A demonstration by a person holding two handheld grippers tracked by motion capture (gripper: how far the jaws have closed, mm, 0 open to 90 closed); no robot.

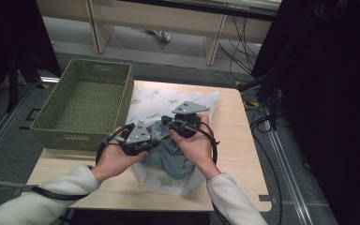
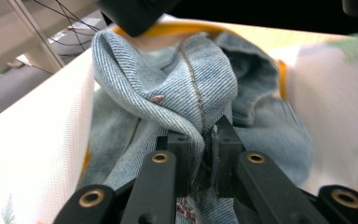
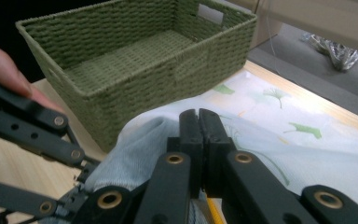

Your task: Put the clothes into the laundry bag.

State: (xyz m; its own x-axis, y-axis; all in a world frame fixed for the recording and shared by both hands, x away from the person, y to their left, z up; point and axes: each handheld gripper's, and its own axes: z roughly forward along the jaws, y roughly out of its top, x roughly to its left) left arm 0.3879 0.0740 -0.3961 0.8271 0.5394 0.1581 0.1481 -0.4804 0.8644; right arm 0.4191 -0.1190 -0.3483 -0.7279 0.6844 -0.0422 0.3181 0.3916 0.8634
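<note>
The jeans [image 1: 171, 152] lie bunched on a leaf-print cloth [image 1: 201, 101] in the middle of the worktop [image 1: 243, 154], just beside the green basket [image 1: 51, 133]. The left gripper [image 2: 204, 142] is clamped on a denim fold. The right gripper [image 3: 198, 122] has its jaws pressed together above the jeans; whether fabric sits between them I cannot tell.

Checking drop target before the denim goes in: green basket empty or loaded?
Empty. The green basket shows bare woven floor in the high and right gripper views; the denim lies bunched outside it.

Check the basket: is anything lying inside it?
No, the green woven basket shows a bare bottom; the denim garment lies on the table beside it.
</note>
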